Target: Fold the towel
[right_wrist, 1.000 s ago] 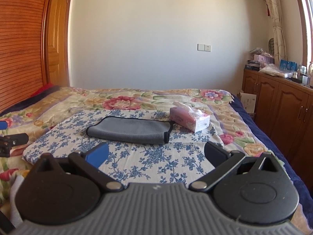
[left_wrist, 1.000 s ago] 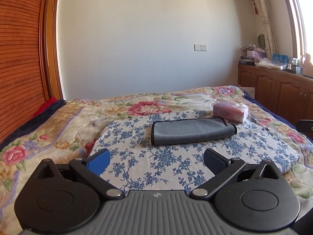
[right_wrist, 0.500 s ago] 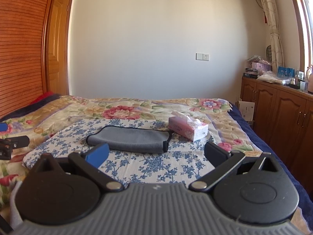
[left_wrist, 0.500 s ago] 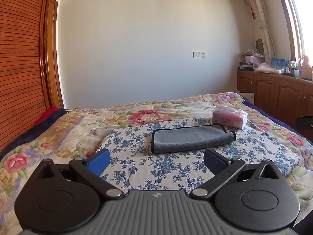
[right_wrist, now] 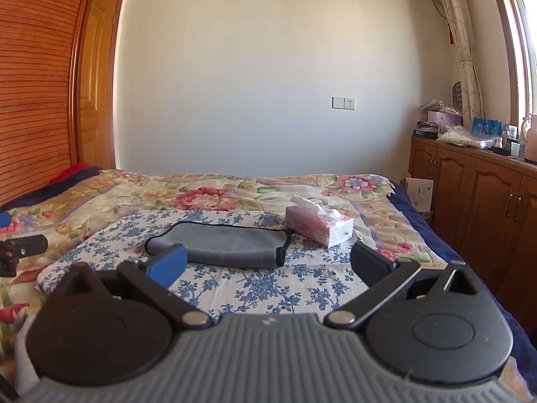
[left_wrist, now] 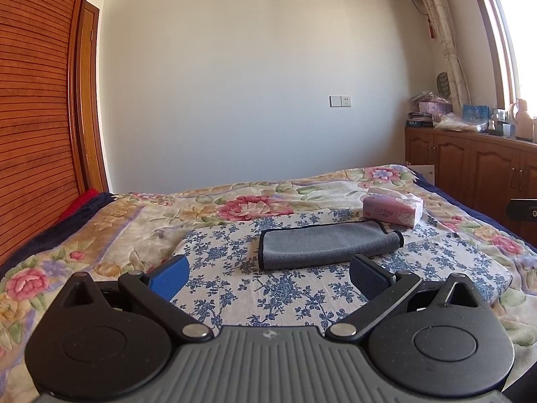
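Observation:
A grey towel (left_wrist: 322, 247) with a dark hem lies folded into a long strip on a blue-flowered white cloth (left_wrist: 302, 288) on the bed. It also shows in the right wrist view (right_wrist: 228, 243). My left gripper (left_wrist: 268, 277) is open and empty, held back from the towel's near edge. My right gripper (right_wrist: 268, 265) is open and empty, also short of the towel. The left gripper's side shows at the far left of the right wrist view (right_wrist: 20, 252).
A pink tissue box (left_wrist: 392, 210) stands just behind the towel's right end, seen also in the right wrist view (right_wrist: 319, 226). A floral bedspread (left_wrist: 134, 228) covers the bed. Wooden cabinets (right_wrist: 470, 198) with clutter stand on the right, a slatted wooden wardrobe (left_wrist: 33, 134) on the left.
Both grippers have tilted upward and drawn slightly back, so the towel sits lower in both views. The towel and tissue box have not moved. Both grippers stay open.

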Motion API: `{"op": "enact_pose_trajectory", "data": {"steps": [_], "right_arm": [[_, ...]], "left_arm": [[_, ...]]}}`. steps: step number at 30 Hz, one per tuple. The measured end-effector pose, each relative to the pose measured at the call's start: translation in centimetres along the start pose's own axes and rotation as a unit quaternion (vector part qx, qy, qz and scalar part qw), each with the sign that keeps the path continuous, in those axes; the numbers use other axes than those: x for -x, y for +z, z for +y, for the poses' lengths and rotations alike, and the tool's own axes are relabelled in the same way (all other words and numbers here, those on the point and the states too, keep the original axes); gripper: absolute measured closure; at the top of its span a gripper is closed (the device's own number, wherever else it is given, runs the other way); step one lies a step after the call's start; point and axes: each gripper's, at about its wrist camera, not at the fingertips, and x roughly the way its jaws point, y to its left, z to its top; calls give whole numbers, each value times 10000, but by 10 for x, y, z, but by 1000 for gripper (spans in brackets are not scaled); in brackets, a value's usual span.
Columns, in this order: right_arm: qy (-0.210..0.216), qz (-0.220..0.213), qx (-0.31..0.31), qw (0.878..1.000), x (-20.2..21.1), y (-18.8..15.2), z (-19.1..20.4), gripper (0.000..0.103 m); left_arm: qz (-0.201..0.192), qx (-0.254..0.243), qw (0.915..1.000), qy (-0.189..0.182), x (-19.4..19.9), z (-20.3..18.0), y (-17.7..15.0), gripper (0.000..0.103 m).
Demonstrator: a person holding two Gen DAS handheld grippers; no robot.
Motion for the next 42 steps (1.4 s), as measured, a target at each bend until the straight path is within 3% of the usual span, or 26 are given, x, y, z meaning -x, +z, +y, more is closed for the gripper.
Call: {"op": "enact_pose_trajectory", "data": {"steps": [42], "right_arm": [[-37,-46,1,10000,0,0,-1,0]], "left_arm": [[12,-1,10000,20,-1,3,-2,0]]}}
